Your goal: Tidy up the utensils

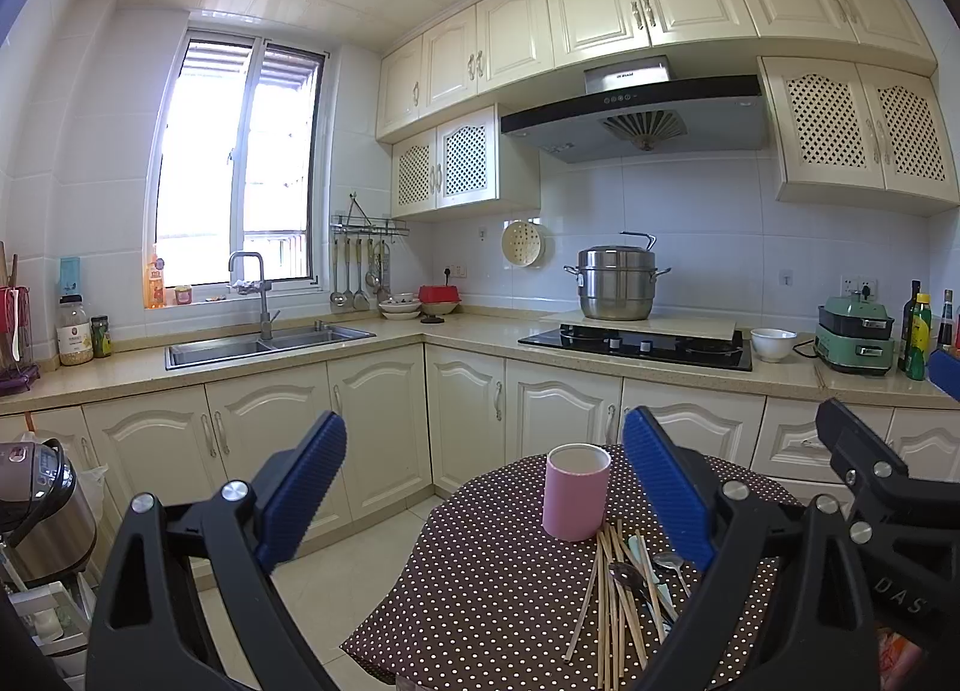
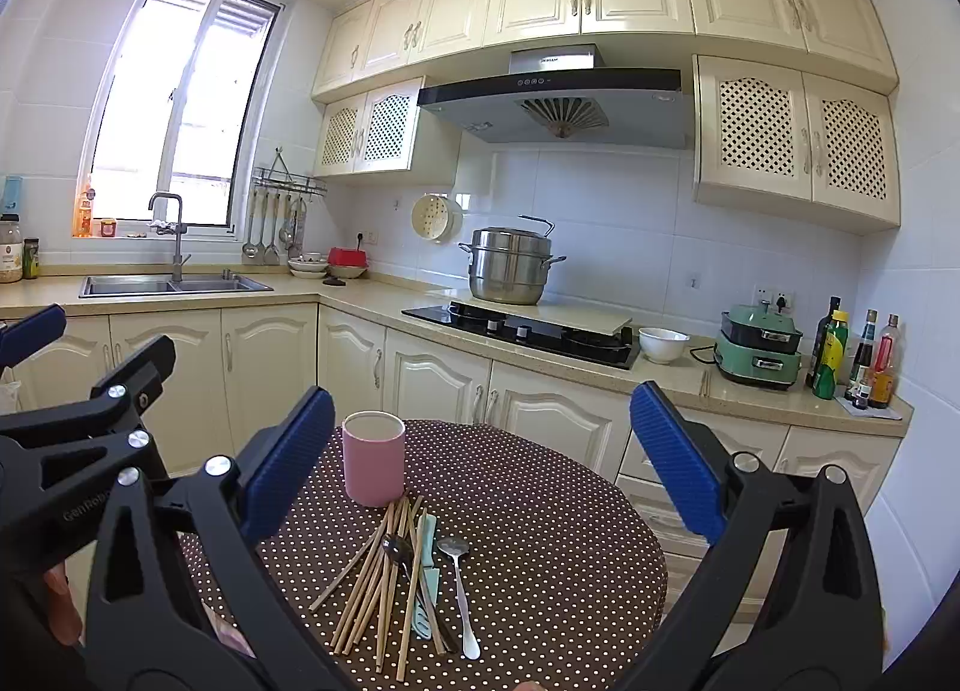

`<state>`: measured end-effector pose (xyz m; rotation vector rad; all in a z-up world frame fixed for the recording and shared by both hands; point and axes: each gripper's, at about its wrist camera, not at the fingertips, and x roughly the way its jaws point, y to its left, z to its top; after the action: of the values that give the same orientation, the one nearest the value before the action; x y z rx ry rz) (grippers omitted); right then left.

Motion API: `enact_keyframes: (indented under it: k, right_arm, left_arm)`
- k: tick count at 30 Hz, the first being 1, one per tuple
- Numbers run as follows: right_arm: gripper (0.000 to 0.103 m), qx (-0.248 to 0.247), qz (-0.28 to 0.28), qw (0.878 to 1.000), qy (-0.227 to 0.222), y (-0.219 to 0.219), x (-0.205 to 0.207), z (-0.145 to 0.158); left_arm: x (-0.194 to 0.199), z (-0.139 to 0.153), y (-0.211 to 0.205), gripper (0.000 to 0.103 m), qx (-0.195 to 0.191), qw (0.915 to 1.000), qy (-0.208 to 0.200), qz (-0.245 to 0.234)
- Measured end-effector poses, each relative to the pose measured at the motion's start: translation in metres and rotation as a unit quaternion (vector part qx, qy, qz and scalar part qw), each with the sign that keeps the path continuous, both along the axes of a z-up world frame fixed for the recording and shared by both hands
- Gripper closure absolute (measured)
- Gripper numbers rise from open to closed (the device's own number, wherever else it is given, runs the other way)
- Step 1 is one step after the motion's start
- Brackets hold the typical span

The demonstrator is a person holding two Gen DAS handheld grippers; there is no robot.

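Here, round tabletop (image 2: 540, 487) under brown polka-dot cloth. Pink cup (image 2: 373, 458) upright near far left edge, empty as far as view shows. Just in front of cup: loose pile of wooden chopsticks (image 2: 384, 577), dark spoon (image 2: 399, 550) and light-green utensil (image 2: 427, 565) lying over pile, silver spoon (image 2: 459, 583) beside it at right. Left hand-held gripper (image 1: 483, 487) jaws spread wide, nothing between. Right hand-held gripper (image 2: 480, 457) likewise wide apart, empty, above tabletop.
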<state>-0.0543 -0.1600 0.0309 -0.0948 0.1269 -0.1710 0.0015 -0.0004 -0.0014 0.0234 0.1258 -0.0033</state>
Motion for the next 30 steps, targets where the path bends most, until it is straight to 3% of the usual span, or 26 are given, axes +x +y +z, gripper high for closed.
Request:
enact_keyframes:
  k: [30]
  right_arm:
    - [0.006,0.001,0.0,1.0,0.007,-0.0001,0.0063,-0.005]
  left_arm:
    - [-0.0003,0.0004,0.0003,0.011,0.002,1.0,0.0,-0.002]
